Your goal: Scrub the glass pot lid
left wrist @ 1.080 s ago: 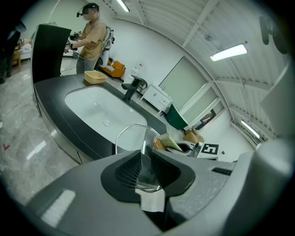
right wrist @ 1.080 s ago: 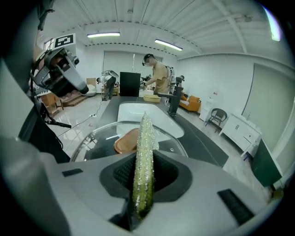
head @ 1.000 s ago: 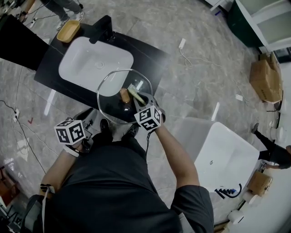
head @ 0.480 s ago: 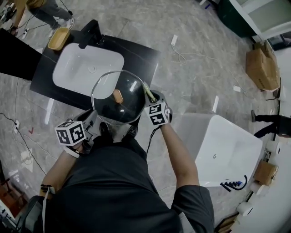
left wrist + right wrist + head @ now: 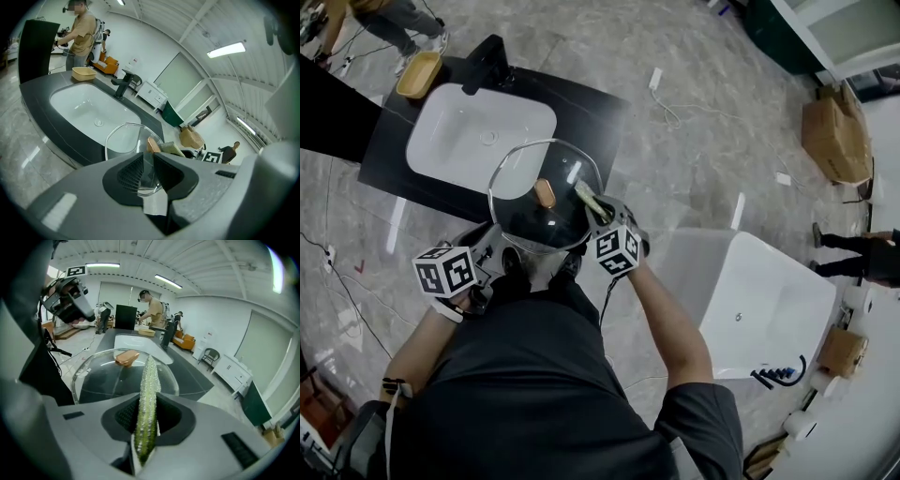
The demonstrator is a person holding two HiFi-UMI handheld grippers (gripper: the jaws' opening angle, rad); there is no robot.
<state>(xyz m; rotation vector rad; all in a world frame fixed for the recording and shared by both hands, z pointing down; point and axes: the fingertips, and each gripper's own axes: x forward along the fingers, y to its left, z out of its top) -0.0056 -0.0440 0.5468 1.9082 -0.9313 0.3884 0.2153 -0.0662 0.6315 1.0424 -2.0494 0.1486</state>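
A clear glass pot lid with a copper-coloured knob is held up over the front edge of the sink counter. My left gripper is shut on the lid's near-left rim; in the left gripper view the glass lid runs between the jaws of the left gripper. My right gripper is shut on a green-and-yellow sponge, which is pressed on the glass just right of the knob. In the right gripper view the soapy sponge stands edge-on over the lid.
A white basin is set in a black counter with a black faucet and a yellow tray. A white bathtub stands at the right, a cardboard box beyond it. People stand at the far edges.
The sponge went from beside the knob out to the lid's right rim, then came back toward the knob. The left gripper kept its hold on the rim.
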